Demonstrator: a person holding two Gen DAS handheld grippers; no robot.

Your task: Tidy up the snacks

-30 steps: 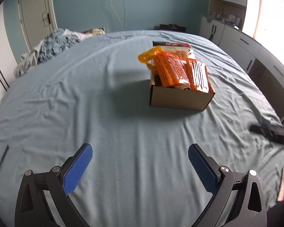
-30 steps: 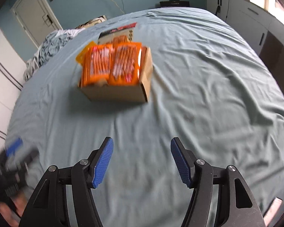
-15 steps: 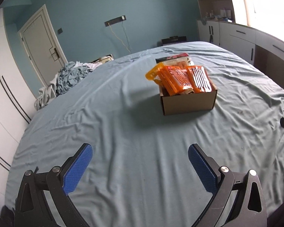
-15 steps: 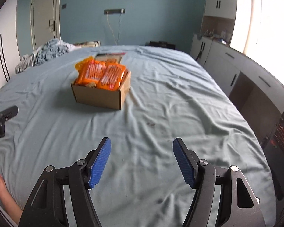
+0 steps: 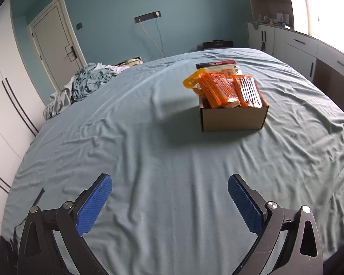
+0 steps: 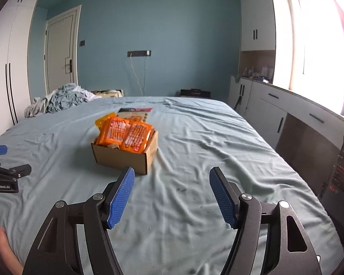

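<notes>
Left wrist view. Your left gripper [image 5: 169,197] hangs above the bed [image 5: 149,160], its blue-padded fingers [image 5: 92,208] spread wide with nothing between them. The cardboard box [image 5: 232,118] sits on the wrinkled blue sheet, well ahead of the gripper and to its right. Orange snack packets [image 5: 227,89] stand up out of the box, leaning back toward its far side. A flat packet with a dark red top [image 5: 217,65] lies on the sheet just behind the box. A heap of crumpled bedding [image 5: 80,87] rests at the far left edge of the bed, near the door [image 5: 55,45].

Right wrist view. Your right gripper [image 6: 172,194] is likewise released, fingers [image 6: 121,197] apart and holding nothing. The cardboard box [image 6: 123,157] lies just beyond the left finger, packed with the orange snack packets [image 6: 123,134]. The flat packet [image 6: 135,111] shows behind the box; its print is too small to read. Your left gripper [image 6: 4,174] enters at the left edge, low over the sheet; only part of it shows. White cabinets [image 6: 275,112] line the right wall under the window.
</notes>
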